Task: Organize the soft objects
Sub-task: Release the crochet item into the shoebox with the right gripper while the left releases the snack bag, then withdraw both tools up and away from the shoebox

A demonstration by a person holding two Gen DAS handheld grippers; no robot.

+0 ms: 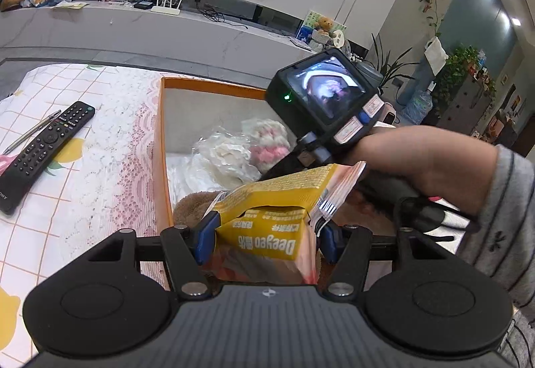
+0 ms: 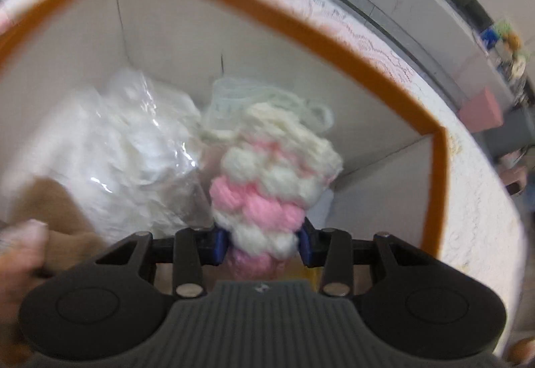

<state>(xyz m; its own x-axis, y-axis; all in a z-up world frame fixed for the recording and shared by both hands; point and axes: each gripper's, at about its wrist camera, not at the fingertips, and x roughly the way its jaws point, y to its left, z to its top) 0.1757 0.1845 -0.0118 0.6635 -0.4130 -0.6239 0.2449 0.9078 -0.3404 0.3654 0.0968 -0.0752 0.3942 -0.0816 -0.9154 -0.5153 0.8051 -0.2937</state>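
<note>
Left gripper (image 1: 265,234) clamped on yellow snack packet (image 1: 277,200) over near end of orange-rimmed box (image 1: 160,147); right gripper (image 2: 262,242) clamped on pink-and-white knitted piece (image 2: 267,180) inside, beside white plastic-wrapped bundle (image 2: 133,147).

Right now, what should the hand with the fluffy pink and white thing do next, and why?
Probably open the right gripper and let go. Its pads pinch the pink and white yarn toy, which already hangs down inside the orange box, next to the bag of white stuffing. There is room beneath it, so it should settle among the other soft things. The left gripper holds the yellow snack bag, which can follow.
</note>
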